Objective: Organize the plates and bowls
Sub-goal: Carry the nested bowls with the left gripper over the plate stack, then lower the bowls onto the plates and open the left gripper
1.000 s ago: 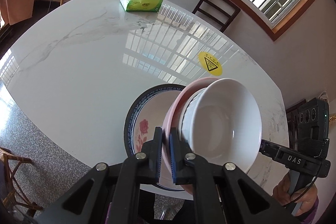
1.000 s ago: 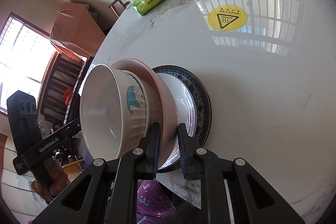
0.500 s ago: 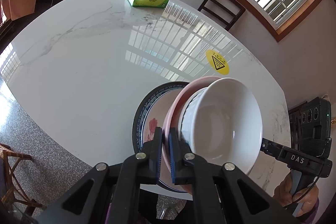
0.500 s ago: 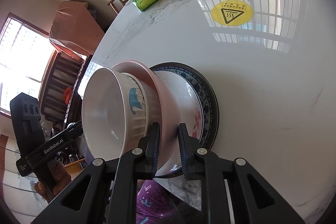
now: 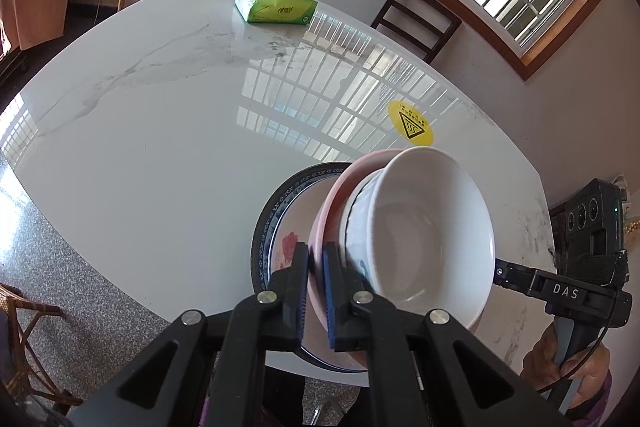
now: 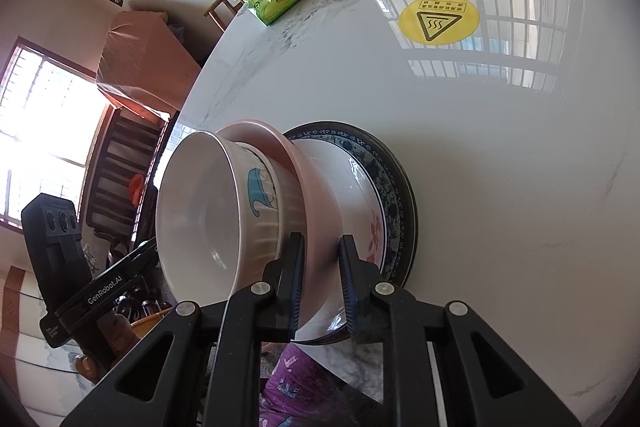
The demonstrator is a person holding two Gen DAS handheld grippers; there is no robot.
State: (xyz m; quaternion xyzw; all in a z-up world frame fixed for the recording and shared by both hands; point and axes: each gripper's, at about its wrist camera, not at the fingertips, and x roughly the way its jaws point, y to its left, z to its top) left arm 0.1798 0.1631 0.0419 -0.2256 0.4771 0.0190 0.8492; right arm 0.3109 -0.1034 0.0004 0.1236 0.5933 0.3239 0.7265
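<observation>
We see the left tongs (image 5: 316, 267) pinching the pink plate (image 5: 326, 223) by its rim, low in the frame. The right tongs (image 6: 322, 267) straddle the opposite rim (probably gripping it, though a gap shows). A white bowl (image 6: 208, 223) sits on that plate, above the blue-rimmed plate (image 6: 394, 195) lying on the worktop (image 5: 160, 131) at its near edge.

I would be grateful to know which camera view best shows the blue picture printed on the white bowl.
The right wrist view: it faces the white bowl from the side, so the blue picture on its ribbed outer wall is plain. The left wrist view looks into the bowl and shows only a blue sliver near the hand-held gripper.
</observation>
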